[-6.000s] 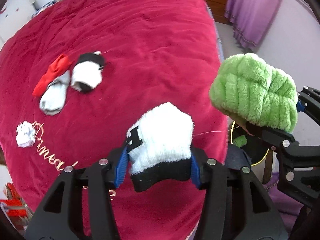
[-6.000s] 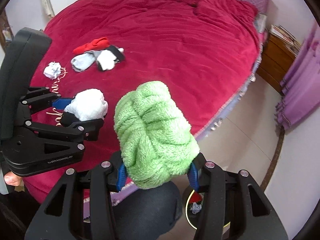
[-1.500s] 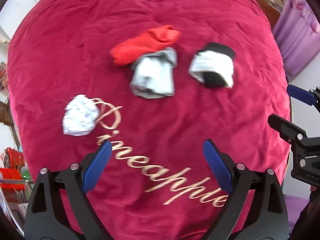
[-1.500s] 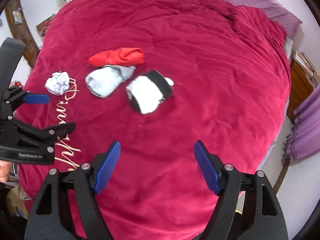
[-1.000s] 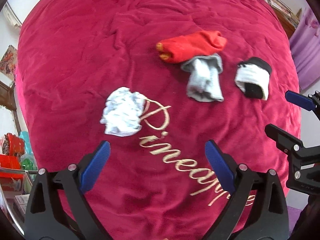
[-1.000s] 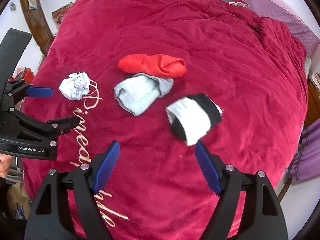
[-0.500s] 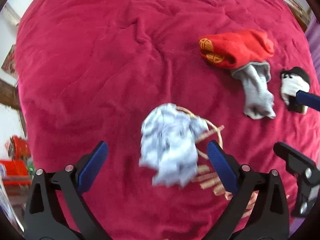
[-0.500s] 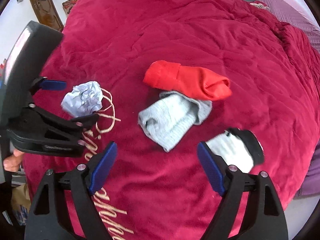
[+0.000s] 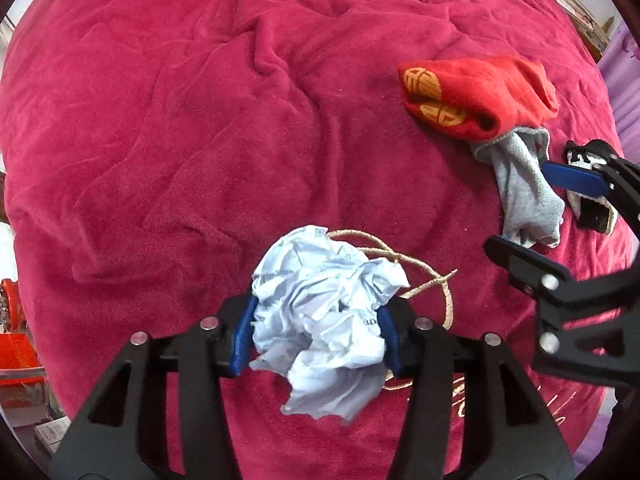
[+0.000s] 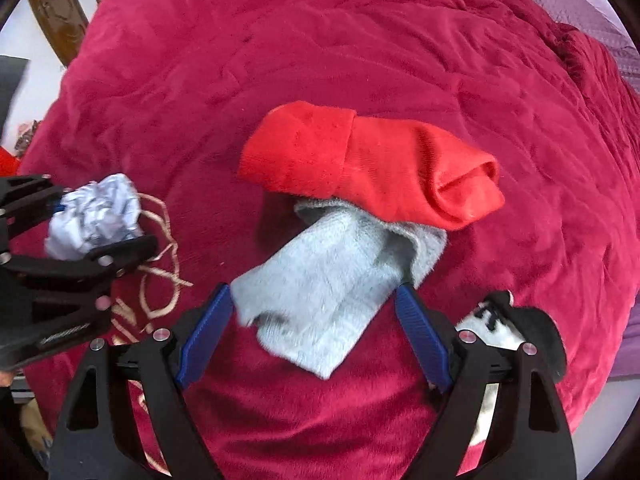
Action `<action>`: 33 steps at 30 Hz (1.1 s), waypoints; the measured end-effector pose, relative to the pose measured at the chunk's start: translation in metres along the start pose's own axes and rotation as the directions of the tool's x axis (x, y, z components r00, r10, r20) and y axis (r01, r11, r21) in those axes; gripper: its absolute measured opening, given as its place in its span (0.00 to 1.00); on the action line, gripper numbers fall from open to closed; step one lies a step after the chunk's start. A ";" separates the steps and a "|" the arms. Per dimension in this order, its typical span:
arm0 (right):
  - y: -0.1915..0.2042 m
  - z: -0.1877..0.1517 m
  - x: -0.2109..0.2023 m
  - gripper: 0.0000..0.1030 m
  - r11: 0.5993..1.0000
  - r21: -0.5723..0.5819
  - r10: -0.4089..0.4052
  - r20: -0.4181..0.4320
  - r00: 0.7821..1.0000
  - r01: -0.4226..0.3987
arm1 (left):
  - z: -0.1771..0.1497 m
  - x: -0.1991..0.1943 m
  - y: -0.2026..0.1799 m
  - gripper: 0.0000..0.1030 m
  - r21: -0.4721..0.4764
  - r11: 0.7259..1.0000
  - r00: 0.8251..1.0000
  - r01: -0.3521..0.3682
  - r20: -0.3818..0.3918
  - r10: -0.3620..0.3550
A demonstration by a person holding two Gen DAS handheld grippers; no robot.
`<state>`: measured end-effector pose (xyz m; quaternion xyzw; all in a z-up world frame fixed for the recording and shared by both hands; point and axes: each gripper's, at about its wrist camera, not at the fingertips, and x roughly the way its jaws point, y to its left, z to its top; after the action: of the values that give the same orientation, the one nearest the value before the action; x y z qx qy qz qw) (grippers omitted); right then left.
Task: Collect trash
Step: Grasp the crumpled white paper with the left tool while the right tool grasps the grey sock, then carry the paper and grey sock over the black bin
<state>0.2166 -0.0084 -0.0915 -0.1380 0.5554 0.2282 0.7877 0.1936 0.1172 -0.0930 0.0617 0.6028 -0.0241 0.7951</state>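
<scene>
A crumpled white paper ball (image 9: 320,312) sits between the blue pads of my left gripper (image 9: 314,338), which is shut on it just above the red bedspread (image 9: 160,120). The ball also shows in the right wrist view (image 10: 96,216). My right gripper (image 10: 314,320) is open with its jaws on either side of a grey sock (image 10: 332,284), not closed on it. A red sock (image 10: 372,164) lies partly over the grey sock's far end. A black-and-white sock (image 10: 516,324) lies behind the right finger.
The bedspread carries gold embroidered lettering (image 9: 424,276) by the paper ball. The bed edge drops off at the right, with purple fabric (image 10: 628,344) beyond. A wooden frame (image 10: 60,20) stands at far left. Red clutter (image 9: 16,344) lies beside the bed.
My left gripper has closed on the paper ball, which was loose between open jaws before. My right gripper has moved down and forward so that its open jaws now flank the grey sock.
</scene>
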 end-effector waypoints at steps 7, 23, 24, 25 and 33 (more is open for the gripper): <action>0.022 0.005 0.001 0.12 0.992 -0.124 -0.014 0.008 1.000 0.015 | -0.003 -0.004 0.005 0.47 -0.001 1.000 1.000 -0.002 0.006 0.002; 0.037 -0.051 -0.061 0.12 0.975 -0.212 0.070 0.003 0.998 -0.067 | -0.022 -0.050 -0.031 0.48 0.066 0.998 0.999 -0.015 0.052 0.011; 0.035 -0.055 -0.065 0.12 0.975 -0.211 0.078 0.003 0.997 -0.076 | -0.025 -0.053 -0.035 0.48 0.072 0.997 0.999 -0.012 0.052 0.008; 0.034 -0.060 -0.069 0.12 0.974 -0.210 0.088 0.000 0.996 -0.086 | -0.027 -0.056 -0.040 0.48 0.080 0.997 0.999 -0.010 0.054 0.006; 0.011 -0.075 -0.109 0.12 0.985 -0.150 0.100 0.071 0.992 -0.089 | -0.040 -0.076 -0.068 0.48 0.104 0.995 0.998 0.009 0.065 -0.016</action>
<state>0.1192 -0.0567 -0.0152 -0.1600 0.5117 0.3109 0.7848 0.1268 0.0522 -0.0357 0.0983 0.5747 -0.0622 0.8100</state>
